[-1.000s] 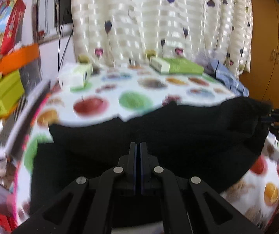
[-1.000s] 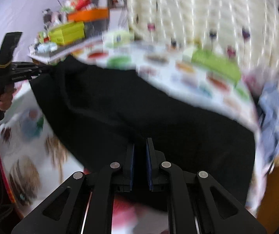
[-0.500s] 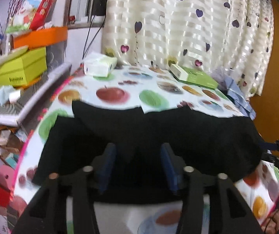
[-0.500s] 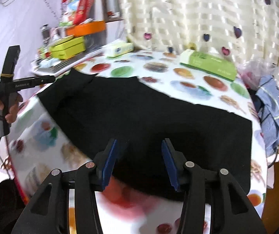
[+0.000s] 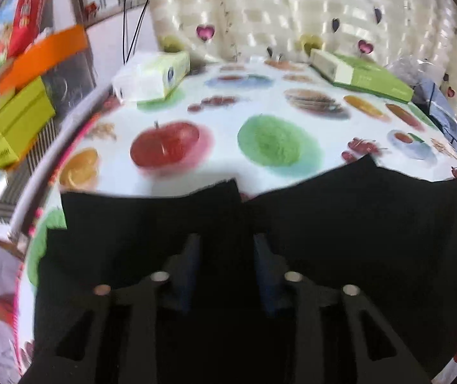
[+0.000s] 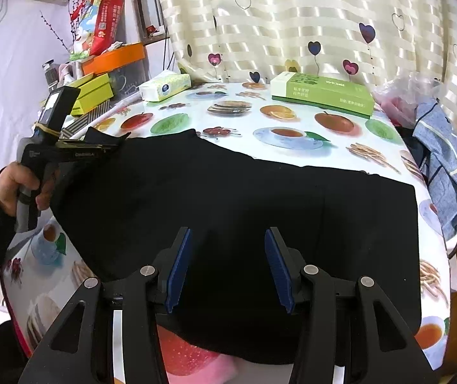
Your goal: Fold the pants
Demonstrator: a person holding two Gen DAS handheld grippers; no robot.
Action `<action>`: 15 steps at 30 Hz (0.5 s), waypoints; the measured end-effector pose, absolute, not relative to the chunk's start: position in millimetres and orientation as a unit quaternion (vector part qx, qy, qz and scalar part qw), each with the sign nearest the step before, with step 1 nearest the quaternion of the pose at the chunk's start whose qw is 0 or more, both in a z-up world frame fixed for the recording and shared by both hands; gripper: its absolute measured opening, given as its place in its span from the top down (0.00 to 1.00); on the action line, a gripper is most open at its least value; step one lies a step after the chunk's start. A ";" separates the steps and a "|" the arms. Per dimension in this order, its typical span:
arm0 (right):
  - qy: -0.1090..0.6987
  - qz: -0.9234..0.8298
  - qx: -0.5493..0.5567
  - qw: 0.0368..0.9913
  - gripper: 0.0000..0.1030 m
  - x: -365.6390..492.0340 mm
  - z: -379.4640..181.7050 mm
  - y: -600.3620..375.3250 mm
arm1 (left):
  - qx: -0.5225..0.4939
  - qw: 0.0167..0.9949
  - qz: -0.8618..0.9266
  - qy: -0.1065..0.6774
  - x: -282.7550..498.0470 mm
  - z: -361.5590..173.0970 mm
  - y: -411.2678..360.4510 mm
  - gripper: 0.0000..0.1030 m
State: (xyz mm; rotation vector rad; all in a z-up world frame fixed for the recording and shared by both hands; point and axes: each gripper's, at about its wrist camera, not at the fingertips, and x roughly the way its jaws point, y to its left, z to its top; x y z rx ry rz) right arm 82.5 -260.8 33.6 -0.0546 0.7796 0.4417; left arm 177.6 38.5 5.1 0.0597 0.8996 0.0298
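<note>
A: Right gripper?
B: Jaws apart, roughly mid-span, after opening from shut. The 2 blue pads hang over the black pants; cloth shows in the gap, neither pad presses it.

A: Left gripper?
B: Jaws parted but narrower, having just been closing after a wider opening. Picture blurred; dark cloth lies between the fingers, contact cannot be told. In the right wrist view a hand holds it at the pants' left end.

A: Pants location?
B: Lying across the near half of the fruit-print tablecloth.
</note>
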 end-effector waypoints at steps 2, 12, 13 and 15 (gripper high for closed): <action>0.380 0.213 -0.028 0.900 0.53 83.6 31.0 -260.8 | 0.032 0.902 0.017 0.430 174.1 5.3 37.8 0.82; 0.376 0.210 -0.019 0.902 0.53 75.4 36.1 -264.4 | -0.056 0.934 0.040 0.350 119.0 44.7 75.5 0.96; 0.376 0.209 -0.016 0.903 0.53 73.8 36.4 -264.9 | -0.067 0.937 0.047 0.339 105.5 48.5 83.9 0.96; 0.378 0.209 -0.013 0.902 0.53 71.6 35.1 -265.1 | -0.082 0.940 0.059 0.326 83.1 50.2 98.3 0.96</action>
